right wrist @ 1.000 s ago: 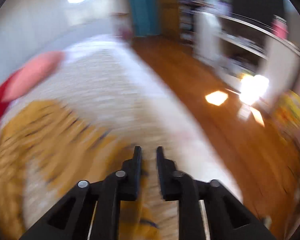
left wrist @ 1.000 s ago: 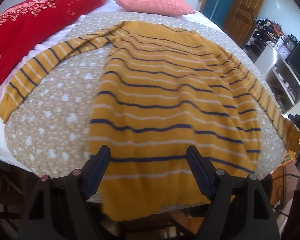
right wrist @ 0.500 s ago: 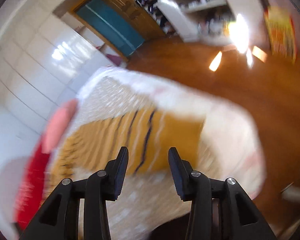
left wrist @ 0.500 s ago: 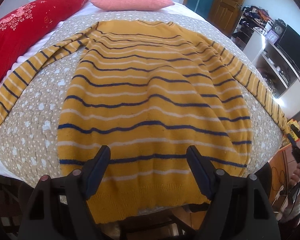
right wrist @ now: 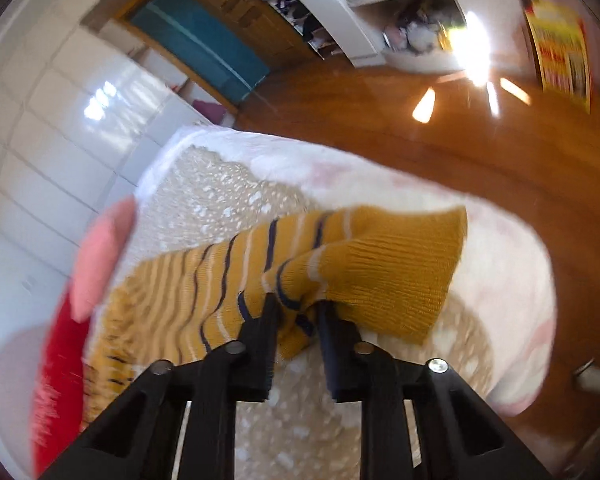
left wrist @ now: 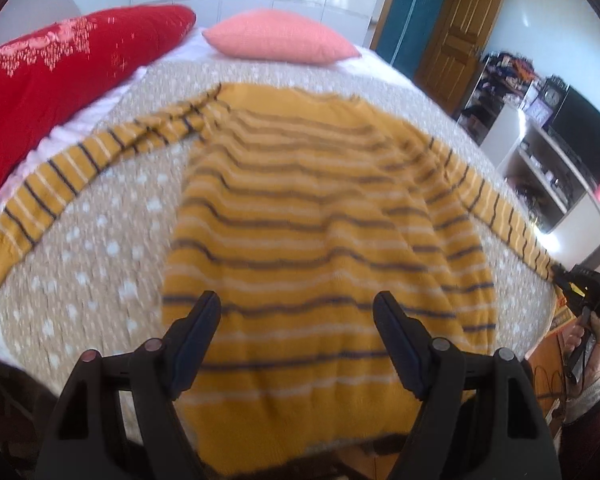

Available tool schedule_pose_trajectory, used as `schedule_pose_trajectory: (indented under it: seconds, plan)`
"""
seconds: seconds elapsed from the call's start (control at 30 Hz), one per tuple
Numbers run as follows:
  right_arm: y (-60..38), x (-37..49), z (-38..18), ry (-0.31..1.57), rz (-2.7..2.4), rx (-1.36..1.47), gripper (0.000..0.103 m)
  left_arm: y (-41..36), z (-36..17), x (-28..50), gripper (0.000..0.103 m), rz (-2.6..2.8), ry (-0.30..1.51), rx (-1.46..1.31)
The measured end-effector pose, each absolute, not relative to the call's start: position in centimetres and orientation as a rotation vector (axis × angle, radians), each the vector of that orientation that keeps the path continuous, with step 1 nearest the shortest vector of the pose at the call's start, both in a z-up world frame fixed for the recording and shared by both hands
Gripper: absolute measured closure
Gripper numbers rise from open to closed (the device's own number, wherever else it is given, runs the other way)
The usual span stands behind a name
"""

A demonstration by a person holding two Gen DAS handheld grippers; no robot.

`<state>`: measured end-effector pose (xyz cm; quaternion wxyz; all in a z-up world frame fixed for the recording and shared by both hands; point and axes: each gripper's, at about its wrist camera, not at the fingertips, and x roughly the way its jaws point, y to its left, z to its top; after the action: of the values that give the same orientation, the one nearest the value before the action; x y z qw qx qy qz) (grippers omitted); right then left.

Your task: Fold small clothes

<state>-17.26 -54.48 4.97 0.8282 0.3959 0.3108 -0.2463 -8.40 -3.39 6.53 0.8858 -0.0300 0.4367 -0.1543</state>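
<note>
A mustard-yellow sweater (left wrist: 320,216) with dark and white stripes lies flat on the bed, hem toward me, both sleeves spread out. My left gripper (left wrist: 296,312) is open and empty, hovering over the sweater's lower part. My right gripper (right wrist: 296,312) is shut on the right sleeve (right wrist: 340,264) near its cuff, the fabric bunched between the jaws. In the left wrist view the right gripper (left wrist: 580,288) shows at the end of the right sleeve at the bed's right edge.
The sweater rests on a beige dotted blanket (left wrist: 80,264) over a white bed. A red pillow (left wrist: 52,80) and a pink pillow (left wrist: 280,40) lie at the head. Wooden floor (right wrist: 460,140), white shelves (left wrist: 548,172) and a door (left wrist: 456,36) are to the right.
My right gripper has closed on the right sleeve's cuff end; it was open half a second ago. The left gripper has shifted slightly and stays open.
</note>
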Motion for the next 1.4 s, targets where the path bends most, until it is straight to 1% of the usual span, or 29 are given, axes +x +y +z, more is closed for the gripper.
schedule_pose_trajectory:
  seconds: [0.03,0.13,0.2,0.3,0.43,0.5,0.6,0.67,0.73,0.8,0.9,1.0,1.03,1.1,1.13,1.17,1.27,1.33,1.4]
  plan:
    - [-54.2,-16.7,6.0,0.671,-0.532,0.800,0.089,-3.1,6.9,-7.9,0.025,-0.326,0.879,-0.063]
    - [-53.7,-15.5,9.4,0.671,-0.544,0.699,0.090,-2.6,7.8,-5.7,0.023,-0.323,0.784,-0.057]
    - [-52.4,-13.3,12.3,0.667,-0.523,0.621,0.090,-1.7,8.2,-3.5,0.023,-0.303,0.718,-0.072]
    - [-48.2,-8.3,16.4,0.692,-0.452,0.468,0.090,0.6,8.3,-0.3,0.022,-0.228,0.634,-0.123]
    - [-40.9,-0.6,19.2,0.746,-0.306,0.322,0.090,5.3,6.7,2.6,0.021,-0.186,0.614,-0.261]
    - [-35.9,4.4,19.4,0.775,-0.219,0.266,0.090,8.1,5.5,3.2,0.020,-0.189,0.630,-0.334]
    - [-28.8,11.1,18.2,0.819,-0.101,0.212,0.090,11.8,4.7,3.9,0.020,-0.175,0.653,-0.403]
    - [-24.0,15.4,16.3,0.857,-0.032,0.175,0.090,14.2,4.6,4.2,0.019,-0.163,0.646,-0.456]
    - [-19.5,18.5,13.8,0.899,0.021,0.132,0.090,16.3,4.6,4.3,0.016,-0.136,0.632,-0.501]
    - [-14.2,20.8,10.3,0.974,0.078,0.043,0.091,18.1,4.2,4.4,0.015,-0.110,0.625,-0.544]
    - [-8.9,21.5,6.2,1.077,0.188,-0.092,0.089,19.6,3.5,4.7,0.015,-0.088,0.641,-0.585]
    - [-6.0,19.6,5.4,1.067,0.293,-0.185,0.088,20.2,3.6,4.6,0.015,-0.081,0.636,-0.594]
    - [-5.4,18.8,5.7,1.063,0.336,-0.191,0.088,20.3,3.8,4.4,0.015,-0.073,0.624,-0.594]
    - [-4.6,17.2,6.9,1.037,0.394,-0.200,0.082,20.8,4.2,4.0,0.015,-0.049,0.600,-0.597]
    - [-4.5,16.5,7.9,1.004,0.391,-0.220,0.077,21.3,4.3,3.8,0.015,-0.031,0.588,-0.601]
    - [-4.5,16.2,8.7,0.978,0.375,-0.234,0.075,21.7,4.4,3.6,0.014,-0.018,0.582,-0.606]
    - [-4.9,16.0,10.4,0.934,0.286,-0.243,0.075,23.2,4.8,2.9,0.014,0.045,0.558,-0.610]
    - [-4.8,15.6,11.0,0.936,0.301,-0.190,0.075,24.6,5.2,2.3,0.014,0.141,0.534,-0.591]
    - [-3.4,14.1,11.3,0.949,0.384,-0.151,0.069,26.5,5.5,1.2,0.014,0.269,0.511,-0.584]
